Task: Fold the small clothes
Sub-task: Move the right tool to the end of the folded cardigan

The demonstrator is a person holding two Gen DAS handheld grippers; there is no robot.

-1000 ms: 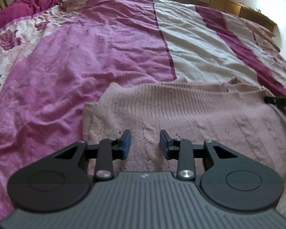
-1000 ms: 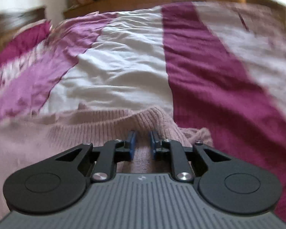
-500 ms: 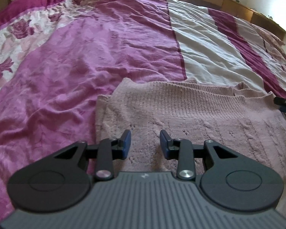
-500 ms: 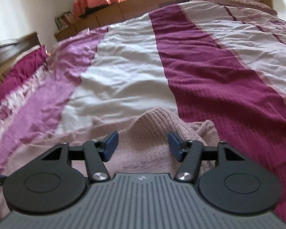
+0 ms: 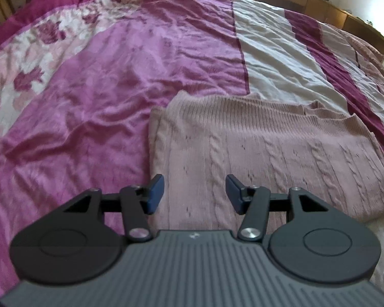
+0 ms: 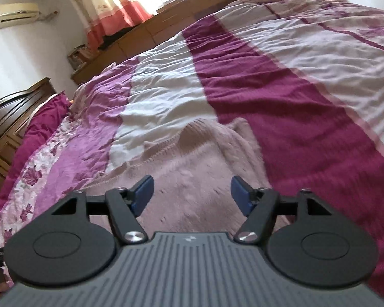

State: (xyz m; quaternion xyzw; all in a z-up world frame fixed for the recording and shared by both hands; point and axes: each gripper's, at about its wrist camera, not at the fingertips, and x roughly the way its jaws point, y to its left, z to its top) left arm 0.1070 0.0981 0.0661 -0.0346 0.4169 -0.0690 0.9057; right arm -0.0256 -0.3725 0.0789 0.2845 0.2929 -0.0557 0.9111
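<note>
A dusty-pink cable-knit sweater (image 5: 263, 148) lies folded flat on the striped bedspread (image 5: 102, 89). My left gripper (image 5: 194, 194) hovers above the sweater's near left part, its jaws opening, with nothing between the blue pads. In the right wrist view the same sweater (image 6: 192, 158) lies below and ahead, its far edge bunched into a small hump. My right gripper (image 6: 190, 194) hangs above it, its jaws opening wide, and holds nothing.
The bedspread (image 6: 281, 102) has magenta, white and floral stripes and is wrinkled. A dark wooden headboard (image 6: 10, 107) stands at the left. Wooden cabinets (image 6: 166, 23) and a pink curtain (image 6: 110, 5) run along the far side. An air conditioner (image 6: 14, 12) hangs on the wall.
The right gripper let go of the sweater's edge, opened wide, drew back and rolled. The left gripper drew back and widened; more of the sweater now shows.
</note>
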